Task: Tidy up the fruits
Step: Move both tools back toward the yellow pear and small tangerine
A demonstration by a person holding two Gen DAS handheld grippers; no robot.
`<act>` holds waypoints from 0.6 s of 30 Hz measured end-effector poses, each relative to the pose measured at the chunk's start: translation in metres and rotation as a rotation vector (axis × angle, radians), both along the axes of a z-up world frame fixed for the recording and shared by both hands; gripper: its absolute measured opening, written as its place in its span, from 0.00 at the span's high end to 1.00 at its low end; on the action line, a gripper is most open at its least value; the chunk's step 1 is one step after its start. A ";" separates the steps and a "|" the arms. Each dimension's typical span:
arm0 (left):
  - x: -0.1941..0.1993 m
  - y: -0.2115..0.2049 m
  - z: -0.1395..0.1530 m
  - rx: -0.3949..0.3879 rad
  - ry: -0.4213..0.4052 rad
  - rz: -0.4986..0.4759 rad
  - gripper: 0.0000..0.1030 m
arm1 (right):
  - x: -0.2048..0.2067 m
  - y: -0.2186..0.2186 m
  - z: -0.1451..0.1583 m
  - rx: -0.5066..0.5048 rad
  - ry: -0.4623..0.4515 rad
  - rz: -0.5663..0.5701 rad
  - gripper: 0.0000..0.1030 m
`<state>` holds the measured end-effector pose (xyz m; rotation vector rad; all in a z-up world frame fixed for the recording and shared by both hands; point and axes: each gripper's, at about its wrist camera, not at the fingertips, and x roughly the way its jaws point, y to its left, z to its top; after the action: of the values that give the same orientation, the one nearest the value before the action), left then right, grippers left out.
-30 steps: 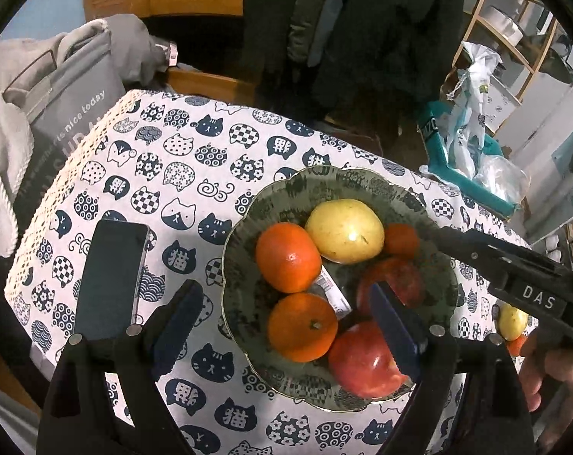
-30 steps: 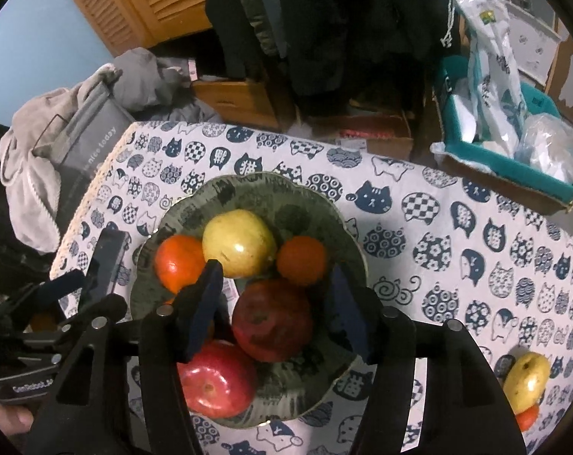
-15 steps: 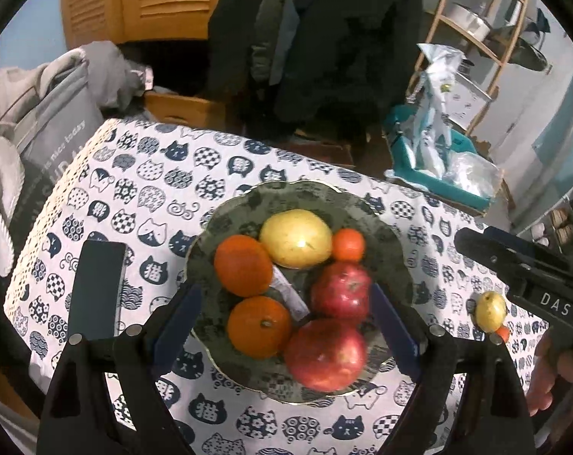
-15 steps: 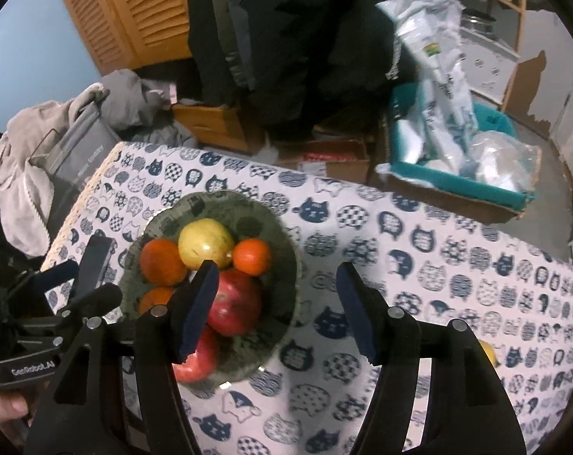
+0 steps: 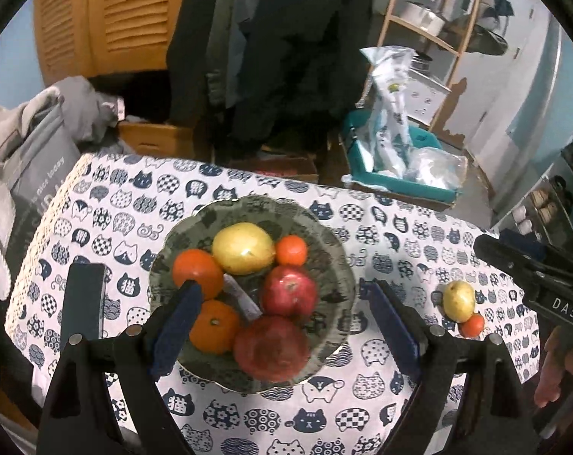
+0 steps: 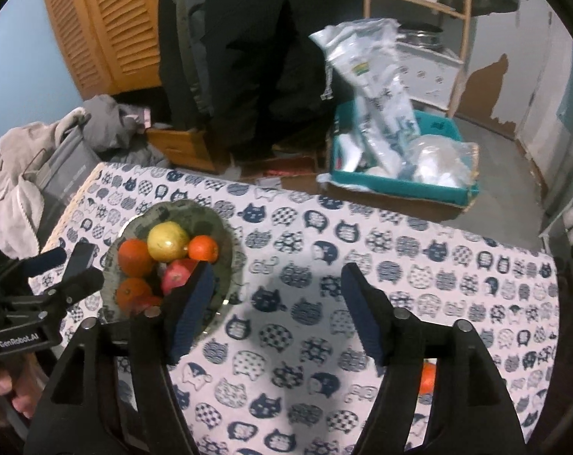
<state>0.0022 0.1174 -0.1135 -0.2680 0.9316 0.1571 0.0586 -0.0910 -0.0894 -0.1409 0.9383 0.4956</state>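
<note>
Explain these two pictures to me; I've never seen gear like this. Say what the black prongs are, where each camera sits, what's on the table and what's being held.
No robot: a person holds a two-finger clamp in each hand, with a camera looking along its fingers.

One picture is from the left gripper, the other from the right gripper. Both are open and empty; the right one's jaws have just been opening.

On the cat-print tablecloth a green bowl holds two apples, three oranges and a yellow fruit. A loose yellow fruit and small orange lie on the cloth beside it.

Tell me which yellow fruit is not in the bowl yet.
The smaller yellow fruit on the tablecloth, touching a small orange fruit; the larger yellow fruit already sits in the bowl.
</note>
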 end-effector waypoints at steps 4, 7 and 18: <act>-0.001 -0.017 0.007 0.024 -0.014 -0.032 0.12 | -0.007 -0.022 0.006 -0.004 -0.023 -0.020 0.28; -0.002 -0.031 0.011 0.037 -0.016 -0.058 0.12 | -0.010 -0.037 0.008 -0.015 -0.033 -0.040 0.26; 0.004 -0.087 0.014 0.077 -0.010 -0.159 0.12 | -0.023 -0.104 0.004 -0.030 -0.035 -0.118 0.26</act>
<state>0.0065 0.0300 -0.0997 -0.1224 0.9303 0.0447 0.0360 -0.1953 -0.0851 -0.1206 0.9143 0.3689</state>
